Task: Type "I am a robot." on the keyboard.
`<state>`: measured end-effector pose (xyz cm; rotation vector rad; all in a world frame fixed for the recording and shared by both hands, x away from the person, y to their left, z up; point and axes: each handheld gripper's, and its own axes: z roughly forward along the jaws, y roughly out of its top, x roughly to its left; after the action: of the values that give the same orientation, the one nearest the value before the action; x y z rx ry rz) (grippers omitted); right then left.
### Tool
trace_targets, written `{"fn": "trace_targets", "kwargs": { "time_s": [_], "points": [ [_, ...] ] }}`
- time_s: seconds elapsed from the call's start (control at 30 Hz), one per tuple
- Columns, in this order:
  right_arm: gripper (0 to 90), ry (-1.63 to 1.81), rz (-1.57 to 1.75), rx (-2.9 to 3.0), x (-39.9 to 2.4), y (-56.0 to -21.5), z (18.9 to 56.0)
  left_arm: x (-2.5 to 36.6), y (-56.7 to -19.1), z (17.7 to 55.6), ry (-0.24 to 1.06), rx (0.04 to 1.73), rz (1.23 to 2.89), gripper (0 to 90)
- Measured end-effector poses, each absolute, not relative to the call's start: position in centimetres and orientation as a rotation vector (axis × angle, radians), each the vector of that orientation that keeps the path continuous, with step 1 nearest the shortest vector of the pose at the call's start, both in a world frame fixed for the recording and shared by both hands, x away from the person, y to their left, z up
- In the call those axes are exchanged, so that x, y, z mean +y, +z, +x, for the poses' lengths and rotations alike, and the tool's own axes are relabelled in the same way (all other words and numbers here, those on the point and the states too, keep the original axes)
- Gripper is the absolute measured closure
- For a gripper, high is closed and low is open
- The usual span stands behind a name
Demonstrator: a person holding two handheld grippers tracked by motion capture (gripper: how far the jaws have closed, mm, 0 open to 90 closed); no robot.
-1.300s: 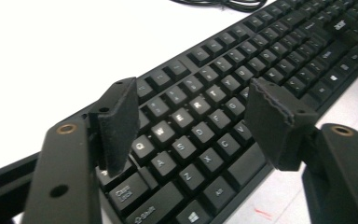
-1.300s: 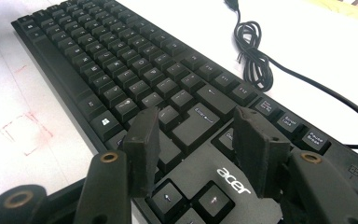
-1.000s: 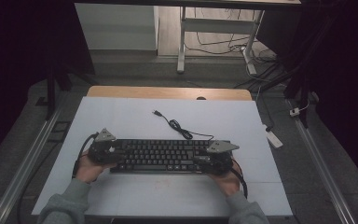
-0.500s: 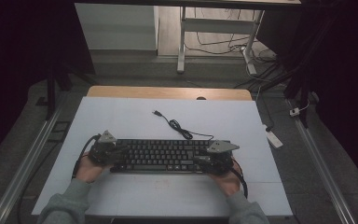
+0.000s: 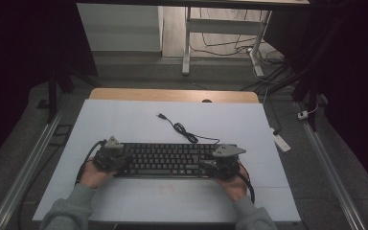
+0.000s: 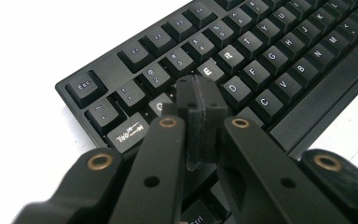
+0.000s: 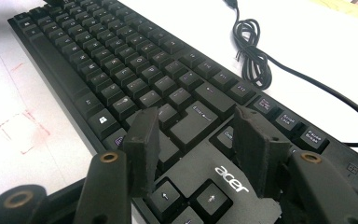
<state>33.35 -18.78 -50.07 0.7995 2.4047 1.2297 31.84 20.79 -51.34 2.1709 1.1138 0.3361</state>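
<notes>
Keyboard work is showing almost no change over the last second: the black full-size keyboard [image 5: 170,159] is lying in the same place, parallel to the near edge of the white surface [image 5: 124,120] and a little back from it, and both hands are staying at its two ends, with the left hand appearing to have crept a touch inward. That steadiness is suggesting, as a judgement, that the person is pressing or probing keys rather than shifting the keyboard. The left gripper [image 6: 200,91] is sitting over the keyboard's left end with its jaws pressed together into one blunt tip; in the left gripper view that tip is resting at or just above the keys beside the lit E key [image 6: 208,71], though whether it is actually depressing a key I cannot tell. The right gripper [image 7: 198,123] is hovering over the right end with its jaws standing apart, holding nothing, and they are straddling the area around the Enter key [image 7: 200,112], with the arrow keys [image 7: 186,196] and the printed brand plate just below them. The keyboard's thin black cable [image 5: 184,132] is trailing loosely from the back edge toward the far edge of the surface, its plug lying free and unconnected. A faint red square mark [image 7: 23,130] is showing on the surface just in front of the keyboard.
</notes>
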Motion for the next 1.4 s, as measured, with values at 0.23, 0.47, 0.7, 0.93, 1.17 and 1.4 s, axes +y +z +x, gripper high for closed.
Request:
{"fn": "trace_targets", "kwargs": {
  "time_s": [0.23, 0.47, 0.7, 0.93, 1.17, 1.4],
  "points": [
    [51.3, 1.234, 0.798, 2.405, -18.8, -50.1, 33.4, 20.7, -51.6, 31.9, 0.338, 1.122, 2.177, 88.9],
    [51.3, 1.233, 0.799, 2.406, -18.7, -50.1, 33.4, 20.5, -51.8, 32.0, 0.336, 1.119, 2.194, 89.0],
    [51.3, 1.232, 0.799, 2.407, -18.8, -50.1, 33.4, 20.5, -51.9, 32.0, 0.337, 1.12, 2.192, 88.9],
    [51.3, 1.232, 0.796, 2.407, -18.7, -50.1, 33.4, 20.3, -52.1, 31.9, 0.345, 1.123, 2.2, 89.0],
    [51.2, 1.232, 0.797, 2.405, -18.8, -50.1, 33.4, 20.6, -50.9, 31.4, 0.365, 1.091, 2.107, 78.9],
    [51.2, 1.239, 0.794, 2.403, -18.9, -50.0, 33.3, 21.1, -49.9, 30.9, 0.366, 1.089, 2.022, 47.8]
  ]
}}
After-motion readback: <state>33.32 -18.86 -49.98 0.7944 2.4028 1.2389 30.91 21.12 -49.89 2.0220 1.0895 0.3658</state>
